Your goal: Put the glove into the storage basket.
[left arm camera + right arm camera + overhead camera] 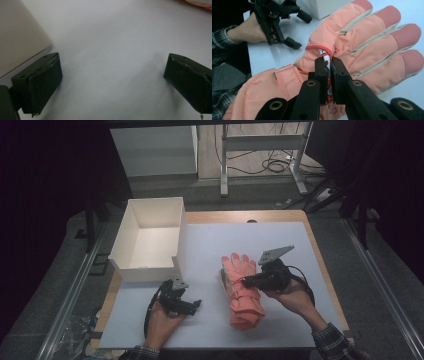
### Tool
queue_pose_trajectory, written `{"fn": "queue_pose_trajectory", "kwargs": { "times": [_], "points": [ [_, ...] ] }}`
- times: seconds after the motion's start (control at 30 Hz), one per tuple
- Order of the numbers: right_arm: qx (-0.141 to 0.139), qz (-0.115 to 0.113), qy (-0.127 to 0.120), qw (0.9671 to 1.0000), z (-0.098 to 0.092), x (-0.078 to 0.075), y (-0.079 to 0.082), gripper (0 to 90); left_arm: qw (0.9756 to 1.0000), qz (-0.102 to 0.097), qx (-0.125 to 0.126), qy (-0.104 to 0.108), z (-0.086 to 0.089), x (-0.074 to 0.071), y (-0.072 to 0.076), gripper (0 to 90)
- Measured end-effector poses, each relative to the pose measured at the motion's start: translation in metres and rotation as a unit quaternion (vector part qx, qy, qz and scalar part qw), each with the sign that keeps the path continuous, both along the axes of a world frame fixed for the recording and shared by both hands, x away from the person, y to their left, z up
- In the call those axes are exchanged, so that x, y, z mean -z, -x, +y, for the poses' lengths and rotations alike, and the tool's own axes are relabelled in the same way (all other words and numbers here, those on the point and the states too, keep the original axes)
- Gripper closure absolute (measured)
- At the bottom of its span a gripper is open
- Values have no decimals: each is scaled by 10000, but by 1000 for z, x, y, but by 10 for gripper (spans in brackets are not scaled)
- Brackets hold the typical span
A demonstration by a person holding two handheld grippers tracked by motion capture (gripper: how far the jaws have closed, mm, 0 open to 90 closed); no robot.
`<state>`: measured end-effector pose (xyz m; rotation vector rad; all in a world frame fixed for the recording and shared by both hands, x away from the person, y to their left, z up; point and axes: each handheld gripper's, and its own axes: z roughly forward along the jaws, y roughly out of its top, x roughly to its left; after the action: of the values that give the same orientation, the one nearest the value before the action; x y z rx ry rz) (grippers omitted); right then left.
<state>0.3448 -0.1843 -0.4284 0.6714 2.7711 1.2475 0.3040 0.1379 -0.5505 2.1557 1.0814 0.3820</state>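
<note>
Pink glove [242,292] lies mid-mat, well clear of white box [150,237].

Wooden table [310,237], white sheet [280,240] over it, white box [131,227], orange glove [243,292]

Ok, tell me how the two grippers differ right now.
The left gripper has its jaws spread wide with nothing between them; the right gripper is shut on a small printed tag on the glove. The left one sits over bare white table near the box, the right one over the glove. Both have black jaws and are hand-held.
</note>
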Motion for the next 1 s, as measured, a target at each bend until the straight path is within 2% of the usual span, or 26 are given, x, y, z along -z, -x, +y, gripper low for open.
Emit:
{"fn": "queue_pose_trajectory", "kwargs": {
  "times": [0.3, 0.47, 0.57, 0.7, 0.77, 0.87, 1.0],
  "points": [
    [105, -61, 99, 9999, 4, 32, 6, 787, 10000, -9, 8, -10, 0, 0, 0, 16],
    [238, -255, 99, 9993, 5, 30, 8, 593, 10000, -9, 7, -10, 0, 0, 0, 16],
    [284, -428, 61, 9987, 1, 22, 11, 535, 10000, -3, 0, 0, 0, 0, 0, 16],
    [462, -641, -53, 9969, -14, 11, 15, 533, 10000, 4, 4, -4, 0, 0, 0, 16],
    [576, -648, -59, 9962, -24, 10, 16, 549, 10000, -3, 1, -2, 0, 0, 0, 16],
    [719, -518, -41, 9961, -39, 18, 18, 609, 10000, -8, -12, 14, 0, 0, 0, 16],
    [795, -350, -10, 9962, -54, 40, 25, 691, 10000, 5, 17, -19, 0, 0, 0, 16]
  ]
}}
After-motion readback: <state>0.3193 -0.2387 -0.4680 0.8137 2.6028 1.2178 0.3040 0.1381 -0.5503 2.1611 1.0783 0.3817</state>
